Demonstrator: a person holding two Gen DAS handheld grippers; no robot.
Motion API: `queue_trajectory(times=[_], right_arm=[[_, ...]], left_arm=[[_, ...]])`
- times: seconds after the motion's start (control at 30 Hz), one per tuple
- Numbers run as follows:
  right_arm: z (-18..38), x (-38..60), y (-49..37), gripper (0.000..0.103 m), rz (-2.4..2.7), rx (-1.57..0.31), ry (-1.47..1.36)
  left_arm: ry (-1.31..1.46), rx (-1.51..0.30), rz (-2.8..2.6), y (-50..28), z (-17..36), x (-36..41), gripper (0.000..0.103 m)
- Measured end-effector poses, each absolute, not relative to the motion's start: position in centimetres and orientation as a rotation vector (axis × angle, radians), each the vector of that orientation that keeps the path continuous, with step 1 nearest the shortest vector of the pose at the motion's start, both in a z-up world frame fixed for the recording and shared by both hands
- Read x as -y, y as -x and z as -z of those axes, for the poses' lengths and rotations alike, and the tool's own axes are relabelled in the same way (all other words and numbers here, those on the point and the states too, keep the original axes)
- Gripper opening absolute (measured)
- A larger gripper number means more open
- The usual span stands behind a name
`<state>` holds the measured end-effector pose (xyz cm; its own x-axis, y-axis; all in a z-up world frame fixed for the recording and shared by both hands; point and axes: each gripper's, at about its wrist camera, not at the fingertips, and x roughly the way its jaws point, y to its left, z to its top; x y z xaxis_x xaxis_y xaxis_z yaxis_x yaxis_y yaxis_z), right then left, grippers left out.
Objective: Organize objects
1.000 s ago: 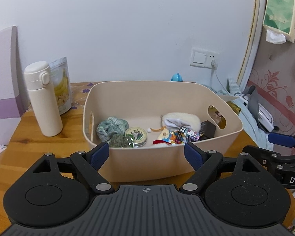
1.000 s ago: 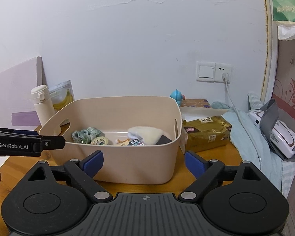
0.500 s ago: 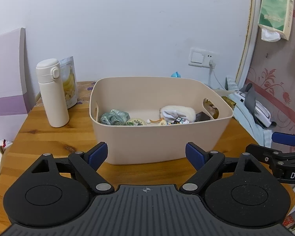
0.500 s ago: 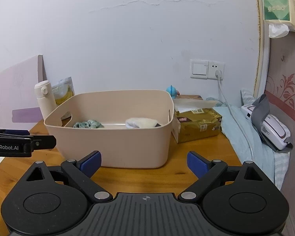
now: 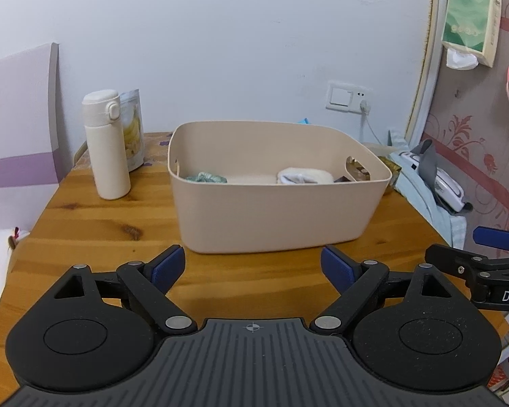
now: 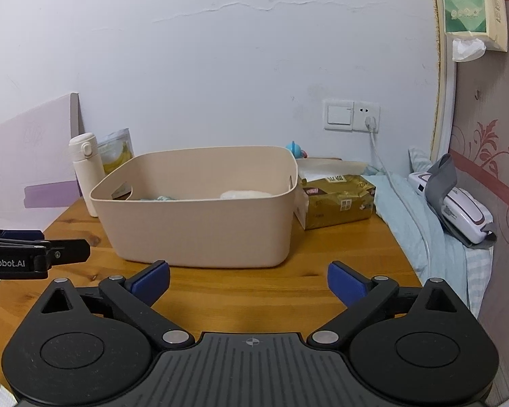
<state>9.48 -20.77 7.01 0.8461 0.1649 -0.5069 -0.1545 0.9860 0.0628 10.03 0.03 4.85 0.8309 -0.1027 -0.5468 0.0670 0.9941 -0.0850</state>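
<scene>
I am holding both grippers low over a knotty honey-coloured wooden table (image 5: 95, 224), and both are standing wide apart and empty. My left gripper (image 5: 253, 268) is facing a beige rounded-rectangle plastic storage bin (image 5: 275, 217), which is sitting just ahead of its fingertips. My right gripper (image 6: 248, 279) is facing the same bin from slightly further right, with the bin ahead and a little to its left.

The bin is lying with its long axis running left to right across both grippers, open side up, with a cut-out handle in each short end. Inside, only partly showing over the rim, are a teal fabric scrunchie (image 5: 206, 177) towards the left and a white fluffy bundle (image 5: 304, 176) towards the right. Anything lower in the bin is hidden from me.

Ahead and left of my left gripper, a tall cream-white cylindrical flask with a flip lid (image 5: 106, 146) is standing upright just beside the bin. I judge this the main risk: a sideways sweep or a nudge of the bin could topple it. Ahead and right of my right gripper, a gold foil tissue pack (image 6: 337, 201) is sitting just beside the bin's right end, so shoving the bin that way could jam against it. The two grippers are also close together and could knock each other.
</scene>
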Motion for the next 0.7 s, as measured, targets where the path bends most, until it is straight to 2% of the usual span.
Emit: queue_trajectory(times=[0.7], right_arm=[[-5.8, 18.9, -5.4, 0.103, -0.207, -0.546, -0.012]], left_arm=[[0.085, -0.61, 0.073, -4.6, -2.9, -1.9, 0.089]])
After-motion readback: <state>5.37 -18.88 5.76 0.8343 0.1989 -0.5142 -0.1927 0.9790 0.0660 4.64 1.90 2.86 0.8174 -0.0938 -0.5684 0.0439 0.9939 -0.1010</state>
